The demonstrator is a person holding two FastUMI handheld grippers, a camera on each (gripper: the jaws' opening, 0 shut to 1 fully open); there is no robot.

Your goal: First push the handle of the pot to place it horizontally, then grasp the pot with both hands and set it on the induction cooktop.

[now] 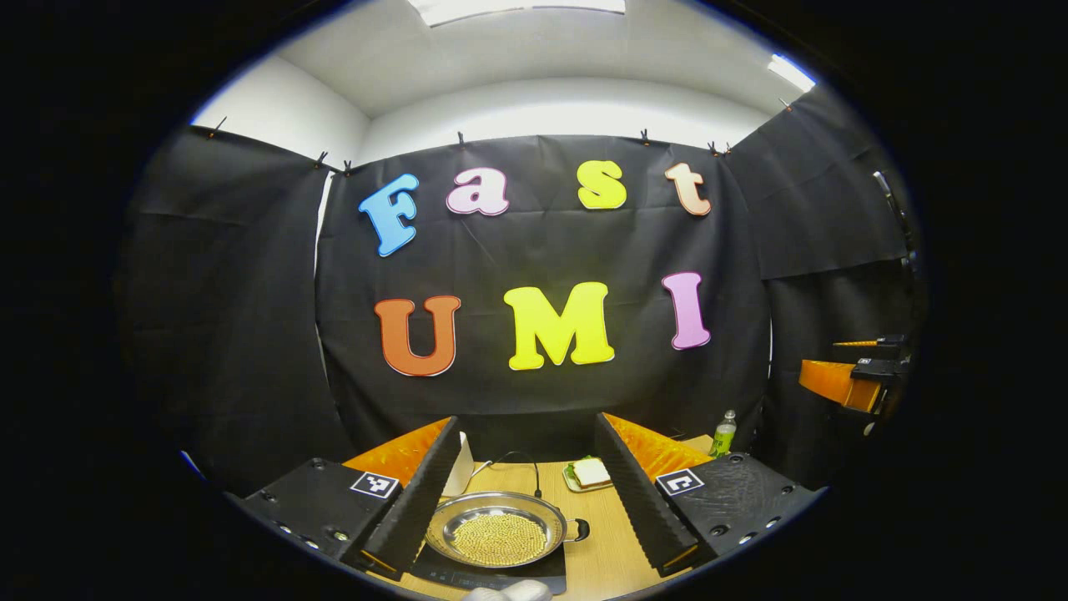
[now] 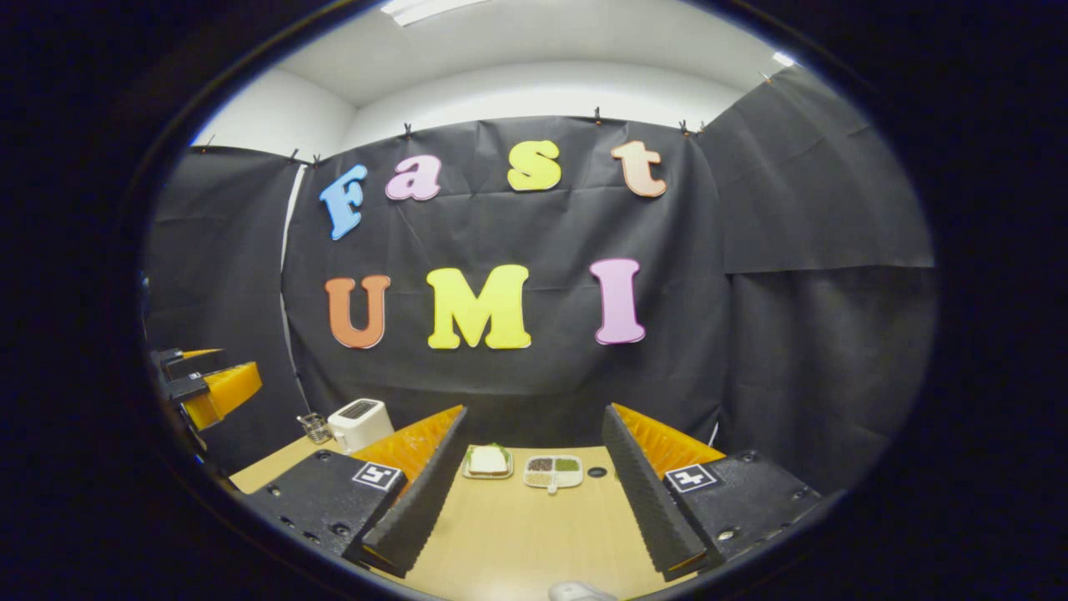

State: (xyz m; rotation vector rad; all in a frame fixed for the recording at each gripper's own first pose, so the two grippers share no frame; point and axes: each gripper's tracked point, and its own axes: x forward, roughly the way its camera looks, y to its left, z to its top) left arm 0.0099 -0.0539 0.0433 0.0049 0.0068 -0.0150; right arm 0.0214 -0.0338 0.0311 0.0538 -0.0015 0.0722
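In the left gripper view a shallow steel pot [image 1: 496, 534] full of small yellow beans rests on the flat black induction cooktop [image 1: 501, 574] on the wooden table. Its short black handle [image 1: 578, 529] sticks out to the right; the pot's left side is hidden behind a finger. My left gripper [image 1: 527, 426] hangs open above the pot and holds nothing. My right gripper [image 2: 534, 413] is open too, over bare table. Each gripper appears at the other view's edge: the right gripper [image 1: 851, 376], the left gripper [image 2: 204, 384].
A plate with a sandwich [image 2: 488, 461] and a small divided dish [image 2: 553, 472] stand at the table's back. A white toaster [image 2: 359, 421] and a wire holder [image 2: 314, 427] stand at the back left. A green bottle [image 1: 723, 434] stands to the right, and a cable [image 1: 534, 472] runs behind the cooktop.
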